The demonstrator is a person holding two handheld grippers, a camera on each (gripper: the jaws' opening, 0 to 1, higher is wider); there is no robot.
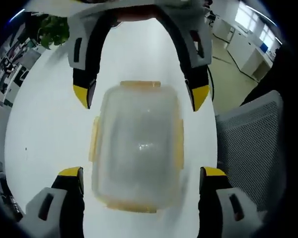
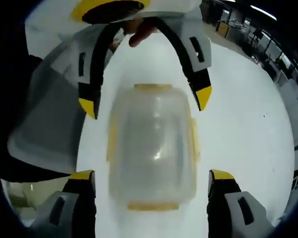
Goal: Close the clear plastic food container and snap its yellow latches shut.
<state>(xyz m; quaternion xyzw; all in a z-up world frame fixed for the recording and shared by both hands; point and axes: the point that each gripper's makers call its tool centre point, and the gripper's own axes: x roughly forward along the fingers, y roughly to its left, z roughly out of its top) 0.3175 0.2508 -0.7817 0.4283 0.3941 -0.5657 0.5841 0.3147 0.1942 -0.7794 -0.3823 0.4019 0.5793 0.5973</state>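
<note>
The clear plastic container (image 1: pixel 139 144) lies on the white table (image 1: pixel 39 124) with its lid resting on top, blurred. Yellow latches (image 1: pixel 94 139) run along its edges; I cannot tell if they are snapped. My left gripper (image 1: pixel 142 173) is open, its yellow-tipped jaws straddling the container's near end. My right gripper (image 1: pixel 141 96) faces it from the far end, also open, a jaw on each side of the container. In the right gripper view the container (image 2: pixel 151 144) sits between the right gripper (image 2: pixel 151 176) below and the left gripper (image 2: pixel 145 101) above.
A grey mesh chair (image 1: pixel 253 144) stands at the table's edge, also seen as the chair (image 2: pixel 44 124) in the right gripper view. A green plant (image 1: pixel 52 29) sits at the far end. A fingertip (image 2: pixel 139 32) shows on the left gripper's handle. Office desks lie beyond.
</note>
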